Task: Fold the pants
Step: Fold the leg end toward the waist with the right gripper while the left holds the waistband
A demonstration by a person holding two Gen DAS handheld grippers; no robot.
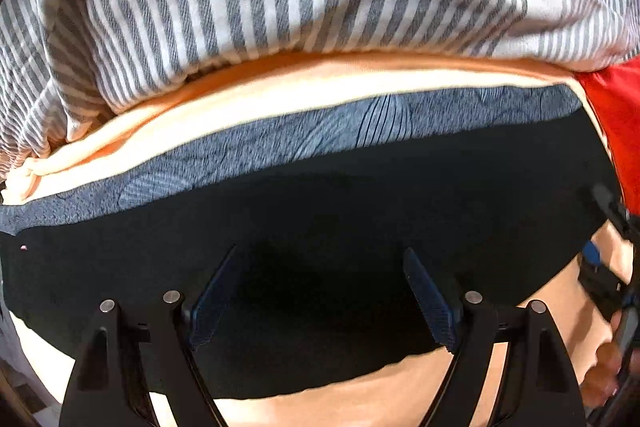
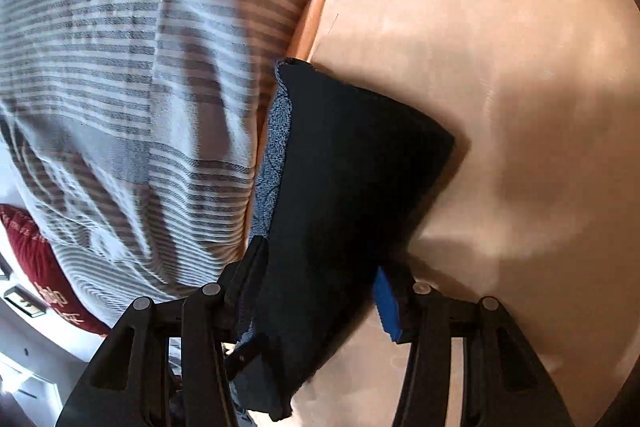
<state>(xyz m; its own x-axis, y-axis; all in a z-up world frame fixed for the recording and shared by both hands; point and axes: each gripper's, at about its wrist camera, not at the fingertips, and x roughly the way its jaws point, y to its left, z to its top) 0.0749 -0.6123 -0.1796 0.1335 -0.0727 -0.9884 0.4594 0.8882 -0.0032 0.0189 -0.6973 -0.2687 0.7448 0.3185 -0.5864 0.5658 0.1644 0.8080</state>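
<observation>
1. Black fabric, the pants, lies as a folded block on a peach sheet on the bed, its far long edge stacked over a blue patterned cloth that shows as a strip beyond it.
2. A grey-and-white striped duvet is heaped just past that strip; something red sits at the right end.
3. In the left wrist view the left tongs hang above the middle of the block with the pads spread wide and nothing between them; the pants' long axis runs crosswise to the fingers.
4. In the right wrist view the right tongs sit at one end of the block, the long axis running away from them. The dark cloth lies between the jaws, which stand about half apart. One pad touches the fabric; whether the blue pad presses it I cannot tell.
5. My judgement: the right hand is at the end, so any next fold or shift turns on that end grip, while the left is placed to press the middle.
</observation>
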